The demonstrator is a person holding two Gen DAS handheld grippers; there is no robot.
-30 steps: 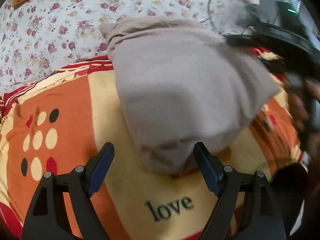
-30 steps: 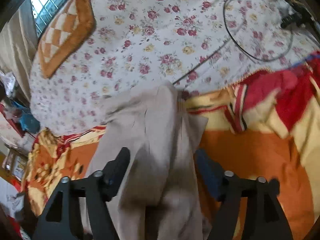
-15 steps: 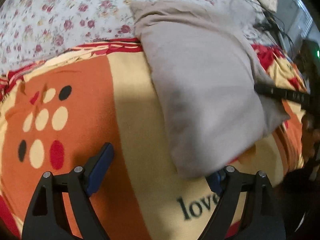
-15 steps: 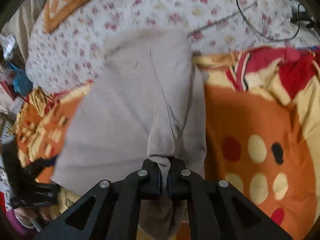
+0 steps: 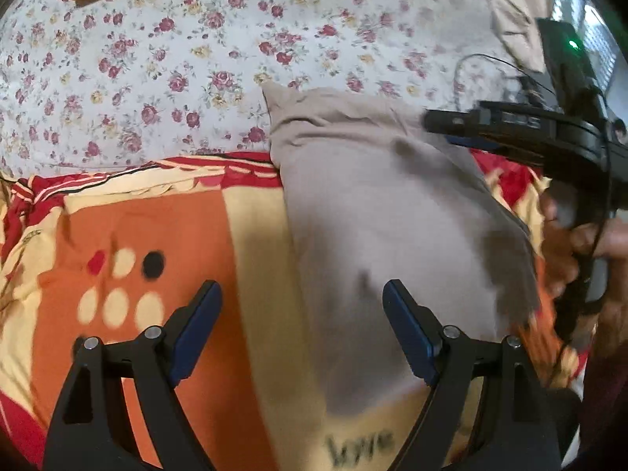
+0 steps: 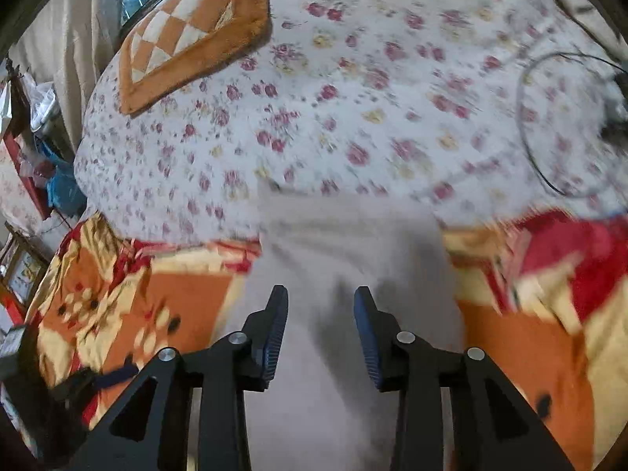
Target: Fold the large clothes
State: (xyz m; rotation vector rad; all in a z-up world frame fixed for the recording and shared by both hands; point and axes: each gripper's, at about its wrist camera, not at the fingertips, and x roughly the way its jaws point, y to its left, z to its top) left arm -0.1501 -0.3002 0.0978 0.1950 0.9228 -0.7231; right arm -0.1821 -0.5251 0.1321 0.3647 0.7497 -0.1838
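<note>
A folded beige-grey garment (image 5: 384,212) lies on an orange, yellow and red blanket (image 5: 157,227), its far end on the floral sheet (image 5: 176,62). My left gripper (image 5: 302,325) is open and empty, hovering over the garment's near left edge. The right gripper shows in the left wrist view (image 5: 510,133) over the garment's right side, held by a hand (image 5: 581,243). In the right wrist view the garment (image 6: 345,259) lies below my right gripper (image 6: 320,333), which is open and empty above it.
An orange checkered cushion (image 6: 188,27) lies at the far left of the bed. A black cable (image 6: 549,125) loops on the sheet at the right. A black device with a green light (image 5: 565,55) stands at the far right. Clutter (image 6: 35,149) lies beside the bed's left edge.
My right gripper was shut on the garment's edge half a second ago; now it is open and has lifted off. The left gripper has shifted over the garment's near edge.
</note>
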